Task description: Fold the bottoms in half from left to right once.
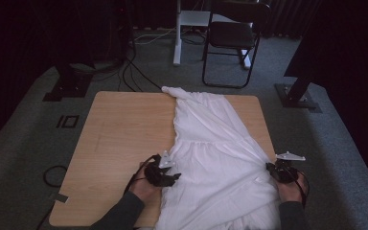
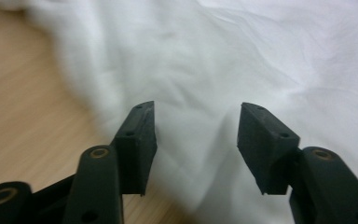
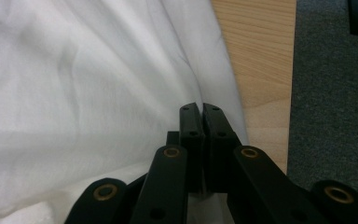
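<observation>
Now the right gripper (image 3: 202, 109) has its jaws clamped on the white dress (image 1: 215, 158) at the counter's (image 1: 124, 129) right edge. The left gripper (image 2: 196, 135), jaws apart over the fabric near the front edge, likely needs to close on a fold next.

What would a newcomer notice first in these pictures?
A white dress lies lengthwise on the right half of the wooden table. The right tool is shut at the dress's right edge, and the left tool stands open over its left side. A black chair stands beyond the table.
</observation>
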A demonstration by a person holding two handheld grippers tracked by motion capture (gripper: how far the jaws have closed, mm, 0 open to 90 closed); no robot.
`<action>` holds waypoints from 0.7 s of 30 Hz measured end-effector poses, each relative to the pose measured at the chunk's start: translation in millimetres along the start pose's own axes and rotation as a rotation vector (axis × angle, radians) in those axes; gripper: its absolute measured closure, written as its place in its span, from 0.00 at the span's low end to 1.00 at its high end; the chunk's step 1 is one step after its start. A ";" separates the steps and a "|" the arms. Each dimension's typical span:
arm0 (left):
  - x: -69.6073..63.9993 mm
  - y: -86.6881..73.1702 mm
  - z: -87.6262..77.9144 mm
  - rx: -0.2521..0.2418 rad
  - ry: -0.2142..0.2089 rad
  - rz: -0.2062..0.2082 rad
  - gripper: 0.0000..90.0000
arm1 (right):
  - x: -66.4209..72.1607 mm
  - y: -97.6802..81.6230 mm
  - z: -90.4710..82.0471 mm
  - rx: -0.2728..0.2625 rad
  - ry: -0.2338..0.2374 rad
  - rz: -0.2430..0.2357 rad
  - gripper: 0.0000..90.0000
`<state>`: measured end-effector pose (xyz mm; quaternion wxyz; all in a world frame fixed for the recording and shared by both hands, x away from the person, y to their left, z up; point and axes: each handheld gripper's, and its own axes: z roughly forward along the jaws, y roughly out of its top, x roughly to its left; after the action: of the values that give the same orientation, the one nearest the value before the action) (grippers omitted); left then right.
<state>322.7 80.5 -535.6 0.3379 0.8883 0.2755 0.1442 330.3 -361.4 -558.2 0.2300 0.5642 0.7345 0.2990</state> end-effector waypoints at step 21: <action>102.0 -6.4 11.1 0.199 0.439 -0.003 0.90 | 71.4 47.6 38.4 0.036 0.182 -0.133 0.97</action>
<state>407.4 138.5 -540.9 0.1811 0.8641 0.3566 0.3056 370.7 -276.6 -552.5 0.1715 0.4888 0.7934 0.3197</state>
